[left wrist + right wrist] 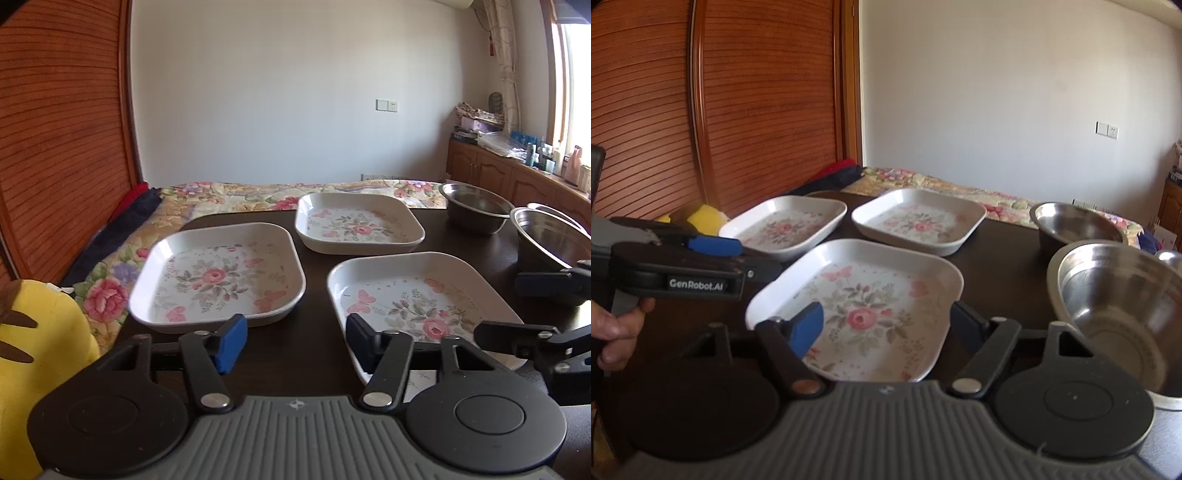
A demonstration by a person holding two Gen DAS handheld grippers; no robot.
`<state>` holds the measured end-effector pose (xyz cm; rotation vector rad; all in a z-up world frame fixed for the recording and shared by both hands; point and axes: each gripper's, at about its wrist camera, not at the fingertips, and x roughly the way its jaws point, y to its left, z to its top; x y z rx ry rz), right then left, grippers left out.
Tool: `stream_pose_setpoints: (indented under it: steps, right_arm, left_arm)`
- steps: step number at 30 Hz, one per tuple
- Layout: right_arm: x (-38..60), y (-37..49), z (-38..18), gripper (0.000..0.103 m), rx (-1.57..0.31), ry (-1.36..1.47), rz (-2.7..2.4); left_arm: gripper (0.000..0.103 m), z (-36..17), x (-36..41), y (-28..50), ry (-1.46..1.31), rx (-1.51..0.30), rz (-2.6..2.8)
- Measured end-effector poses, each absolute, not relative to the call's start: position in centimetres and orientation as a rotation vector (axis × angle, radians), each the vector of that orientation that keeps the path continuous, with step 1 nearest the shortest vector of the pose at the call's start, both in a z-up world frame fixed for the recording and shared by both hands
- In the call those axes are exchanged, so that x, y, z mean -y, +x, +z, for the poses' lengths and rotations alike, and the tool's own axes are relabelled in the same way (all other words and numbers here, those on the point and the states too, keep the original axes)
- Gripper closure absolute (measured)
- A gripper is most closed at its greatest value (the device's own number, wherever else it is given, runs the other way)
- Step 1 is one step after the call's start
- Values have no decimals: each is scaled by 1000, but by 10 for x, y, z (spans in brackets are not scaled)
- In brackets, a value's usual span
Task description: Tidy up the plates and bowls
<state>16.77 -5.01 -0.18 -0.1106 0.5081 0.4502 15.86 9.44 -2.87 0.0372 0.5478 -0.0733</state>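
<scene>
Steel bowls (1115,306) and floral plates (218,273) lie unstacked ahead of both grippers' jaws, all open and empty; sorting not begun.

"GenRobot.AI" on left gripper (738,254) body

Bare table (317,266) between plates (218,275)

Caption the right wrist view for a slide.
Open right gripper over the nearest floral plate, two more plates behind, steel bowls at right.
</scene>
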Motion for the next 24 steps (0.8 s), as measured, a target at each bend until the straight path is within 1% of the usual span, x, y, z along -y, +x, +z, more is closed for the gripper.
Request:
stream_pose_setpoints:
  steps: [4, 6, 8, 10, 12, 13, 15, 18, 24]
  right_arm:
    - [52, 170, -4, 40, -525, -113, 432]
    - [54, 173, -6, 45, -537, -111, 418]
    - [56, 174, -7, 49, -543, -113, 409]
    - [57, 177, -8, 50, -550, -113, 400]
    - [59, 179, -10, 58, -566, -110, 397]
    - [59, 181, -11, 59, -576, -105, 393]
    - [60, 183, -13, 64, -589, -99, 393]
    - [61, 186, -15, 71, -599, -94, 387]
    - [66, 191, -17, 78, -606, -71, 385]
  left_arm:
    - [53, -31, -92, 163, 19, -562, -110]
    - [59, -31, -90, 165, 14, -571, -121]
    - [61, -31, -88, 166, 13, -578, -134]
    - [64, -31, -85, 166, 18, -582, -142]
    - [69, -30, -83, 167, 20, -592, -147]
    - [70, -31, -83, 169, 20, -596, -149]
    - [74, -30, -81, 169, 18, -601, -150]
    - [77, -30, -80, 171, 11, -613, -154]
    - [78, -32, -81, 174, -10, -632, -146]
